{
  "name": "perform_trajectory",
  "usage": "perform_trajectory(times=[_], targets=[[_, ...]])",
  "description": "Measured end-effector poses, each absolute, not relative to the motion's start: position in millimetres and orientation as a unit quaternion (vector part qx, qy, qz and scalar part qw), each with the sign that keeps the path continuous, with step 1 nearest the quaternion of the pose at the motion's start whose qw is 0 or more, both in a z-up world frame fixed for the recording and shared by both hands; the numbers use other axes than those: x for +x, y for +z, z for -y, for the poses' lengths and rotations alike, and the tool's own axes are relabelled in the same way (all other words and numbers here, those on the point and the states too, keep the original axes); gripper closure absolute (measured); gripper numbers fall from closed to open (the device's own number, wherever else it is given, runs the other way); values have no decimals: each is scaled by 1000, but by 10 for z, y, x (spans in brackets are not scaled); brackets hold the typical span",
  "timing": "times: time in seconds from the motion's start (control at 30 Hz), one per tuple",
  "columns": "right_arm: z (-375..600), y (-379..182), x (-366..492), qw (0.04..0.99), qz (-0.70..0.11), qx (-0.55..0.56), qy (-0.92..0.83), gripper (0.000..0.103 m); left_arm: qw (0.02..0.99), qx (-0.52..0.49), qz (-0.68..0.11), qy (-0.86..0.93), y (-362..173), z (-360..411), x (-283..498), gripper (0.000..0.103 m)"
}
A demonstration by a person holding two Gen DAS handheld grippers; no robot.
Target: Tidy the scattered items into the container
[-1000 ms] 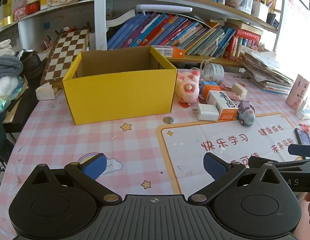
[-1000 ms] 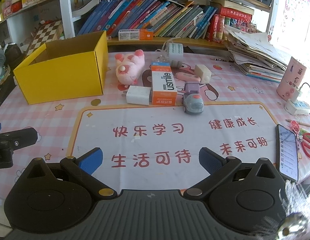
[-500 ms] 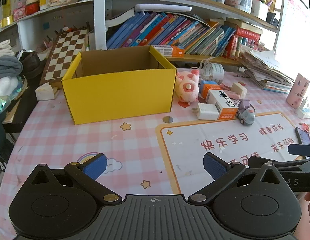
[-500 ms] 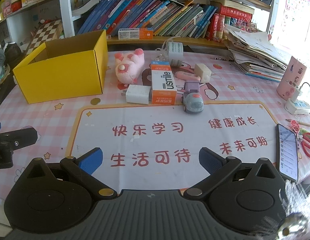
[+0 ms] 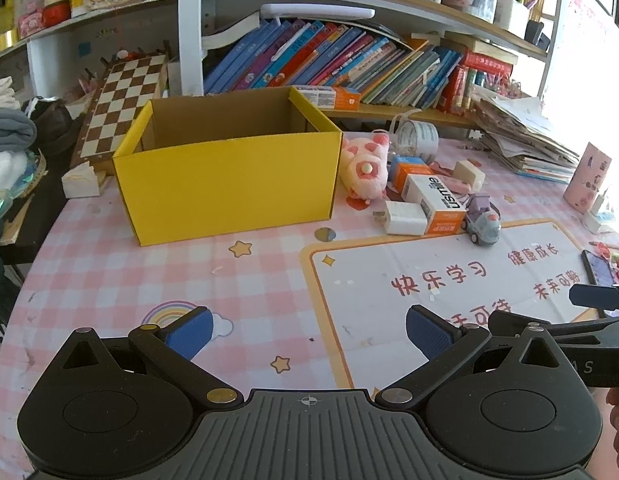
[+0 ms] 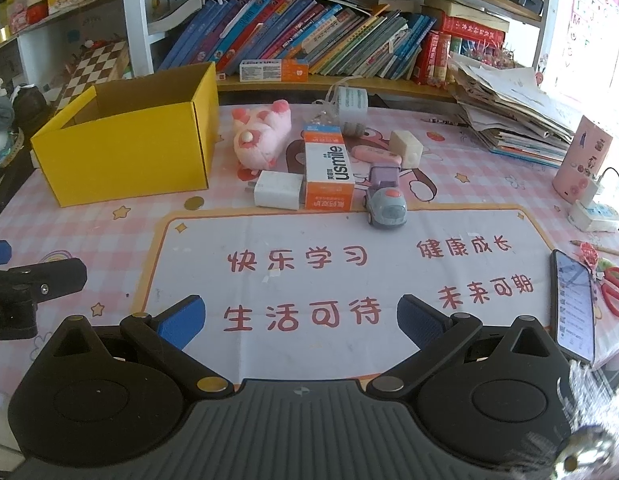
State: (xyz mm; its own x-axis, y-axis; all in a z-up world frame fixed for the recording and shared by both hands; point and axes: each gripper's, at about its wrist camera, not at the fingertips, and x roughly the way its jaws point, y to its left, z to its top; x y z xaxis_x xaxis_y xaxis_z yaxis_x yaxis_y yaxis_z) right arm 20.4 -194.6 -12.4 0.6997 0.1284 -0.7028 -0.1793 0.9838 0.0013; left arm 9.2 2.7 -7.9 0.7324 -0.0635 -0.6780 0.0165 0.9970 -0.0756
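Yellow cardboard box (image 6: 125, 148): open-topped, far left on table, interior looks empty.
Scattered items just right of box: pink plush pig (image 6: 261, 140), white charger block (image 6: 277, 190) touching orange-white usmile carton (image 6: 329, 168), toy car (image 6: 383, 200), white eraser block (image 6: 406, 148), pink flat item (image 6: 375, 155) between carton and eraser, tape roll (image 6: 350, 104) farther back. Coin (image 6: 194, 202) near box's front corner.
Left gripper (image 5: 307, 330): spread wide, nothing held, low over near checked tablecloth (image 5: 109, 264).
Right gripper (image 6: 299, 318): likewise spread and empty, over white printed mat (image 6: 309, 288), well short of items.
Judgement: nothing binned yet; step in hand = first reach.
Advice: take toy car or charger first, nearest and free on near side. Approach low, straddle narrow sides, close squarely. Avoid nudging carton when lifting charger. Lift clear of box wall before release.
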Motion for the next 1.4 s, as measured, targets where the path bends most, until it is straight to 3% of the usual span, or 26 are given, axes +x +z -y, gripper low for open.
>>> perform_trajectory(times=[0.67, 1.4], targets=[[2056, -101, 348, 922, -376, -32, 90, 0, 928, -49, -368, -41, -132, 74, 247, 0], [2434, -222, 1156, 907, -401, -26, 122, 0, 916, -81, -391, -48, -247, 395, 947, 0]])
